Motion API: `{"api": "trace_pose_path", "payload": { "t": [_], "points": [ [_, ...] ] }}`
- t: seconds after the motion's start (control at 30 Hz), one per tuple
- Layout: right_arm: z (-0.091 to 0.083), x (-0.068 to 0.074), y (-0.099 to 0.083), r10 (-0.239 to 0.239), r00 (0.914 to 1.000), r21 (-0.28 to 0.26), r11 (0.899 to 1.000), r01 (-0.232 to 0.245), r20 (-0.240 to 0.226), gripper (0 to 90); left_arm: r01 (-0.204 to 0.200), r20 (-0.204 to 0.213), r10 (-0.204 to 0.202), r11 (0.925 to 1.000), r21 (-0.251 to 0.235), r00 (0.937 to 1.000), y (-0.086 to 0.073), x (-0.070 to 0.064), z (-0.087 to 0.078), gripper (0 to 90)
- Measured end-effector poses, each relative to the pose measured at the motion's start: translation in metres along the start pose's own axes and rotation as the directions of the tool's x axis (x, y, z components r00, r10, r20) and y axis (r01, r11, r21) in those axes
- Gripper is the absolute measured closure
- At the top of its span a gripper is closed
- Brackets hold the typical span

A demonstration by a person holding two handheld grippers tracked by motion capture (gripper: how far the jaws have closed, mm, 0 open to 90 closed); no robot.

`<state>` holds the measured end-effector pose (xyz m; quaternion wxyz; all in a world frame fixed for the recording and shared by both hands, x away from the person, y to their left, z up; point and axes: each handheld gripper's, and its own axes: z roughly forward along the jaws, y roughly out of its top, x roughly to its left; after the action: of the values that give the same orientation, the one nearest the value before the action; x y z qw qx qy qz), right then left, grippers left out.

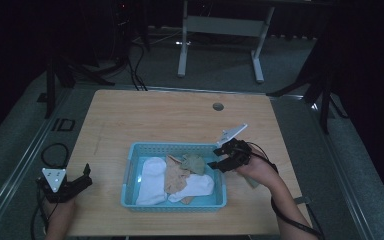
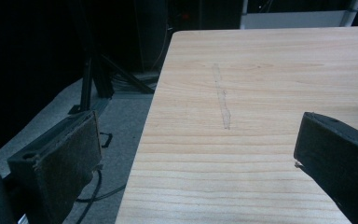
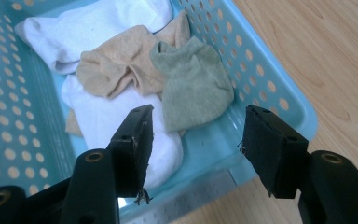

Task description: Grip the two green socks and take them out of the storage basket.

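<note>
From the high view, I'm holding my right tool (image 1: 219, 161) over the right end of the blue basket (image 1: 130, 176), which is sitting on the near half of the table (image 1: 145, 115). Its jaws are spread wide and gripping nothing. Inside the basket, a green sock (image 1: 195, 162) is lying at the far right, touching a tan sock (image 1: 176, 176), with white socks (image 1: 152, 181) on either side. My left tool (image 1: 82, 180) is hovering over the table's near left corner, well apart from the basket.

In the left gripper view, my left tool (image 2: 196, 149) is pointing across bare wood along the table's left edge, jaws standing wide, nothing between them.

In the right gripper view, my right tool (image 3: 196, 140) is looking straight down into the basket (image 3: 279, 100), jaws wide apart. The green sock (image 3: 191, 88) is resting against the basket's wall just beyond the gap, overlapping the tan sock (image 3: 116, 70), with a white sock (image 3: 116, 121) beneath them.
</note>
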<state>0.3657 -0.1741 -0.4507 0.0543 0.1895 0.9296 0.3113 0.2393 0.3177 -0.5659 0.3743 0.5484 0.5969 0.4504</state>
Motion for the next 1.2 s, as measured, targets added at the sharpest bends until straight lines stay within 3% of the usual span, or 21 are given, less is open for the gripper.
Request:
{"api": "trace_pose_path", "payload": {
  "t": [0.63, 1.2],
  "points": [
    [0.047, 0.013, 0.024, -0.068, 0.9964, 0.064, 0.995, 0.072, -0.051, 43.2, 0.002, 0.002, -0.002, 1.0, -0.001, 1.0, 0.0, 0.0, 0.0, 0.4],
    [0.077, 0.016, 0.036, -0.094, 0.9943, 0.131, 0.986, 0.1, -0.049, 42.5, 0.001, 0.003, -0.001, 1.0, -0.001, 1.0, 0.0, 0.0, 0.0, 0.4]
  ]
}}
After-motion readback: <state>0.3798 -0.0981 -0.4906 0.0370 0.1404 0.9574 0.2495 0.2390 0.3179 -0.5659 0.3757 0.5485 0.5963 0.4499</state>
